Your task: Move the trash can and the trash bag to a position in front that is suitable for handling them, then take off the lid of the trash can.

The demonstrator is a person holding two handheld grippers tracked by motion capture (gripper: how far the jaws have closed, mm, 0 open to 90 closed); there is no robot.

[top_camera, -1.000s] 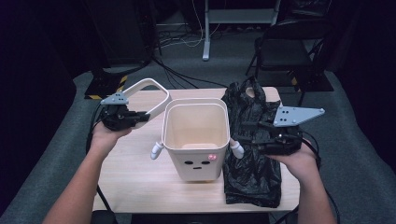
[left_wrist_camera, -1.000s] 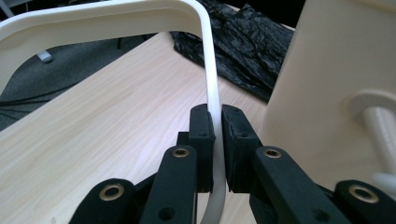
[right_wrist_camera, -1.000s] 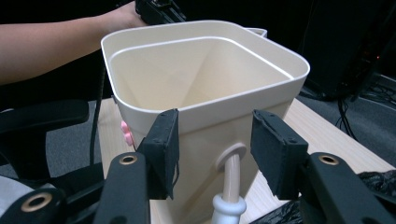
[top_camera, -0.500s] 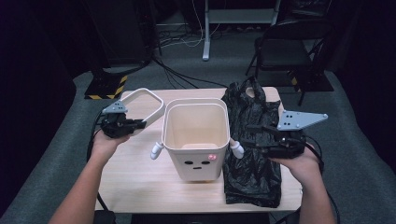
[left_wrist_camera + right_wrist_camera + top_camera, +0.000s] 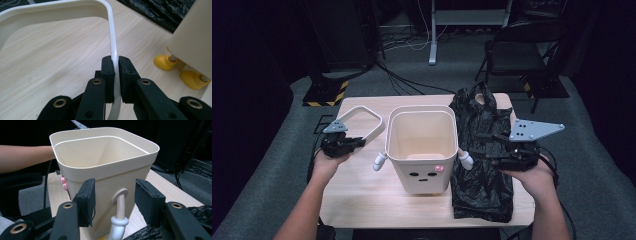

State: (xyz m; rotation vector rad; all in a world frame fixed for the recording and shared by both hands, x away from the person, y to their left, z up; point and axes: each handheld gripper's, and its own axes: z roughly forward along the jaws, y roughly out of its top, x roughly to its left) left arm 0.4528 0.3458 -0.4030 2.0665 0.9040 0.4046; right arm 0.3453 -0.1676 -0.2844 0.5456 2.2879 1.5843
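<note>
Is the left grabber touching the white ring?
Touching. In the left gripper view the left gripper has both black jaws pressed against the thin edge of the white ring, with no gap on either side.

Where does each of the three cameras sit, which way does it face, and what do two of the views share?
High view: above the person's side, facing forward and down on the table; both forearms, left gripper and right gripper show.
Left gripper view: on the left gripper, looking along its jaws, shut on the white ring frame.
Right gripper view: on the right gripper, facing the cream bin; jaws open, a forearm beyond.
Shared: both gripper views show the bin and the black bag.
</note>
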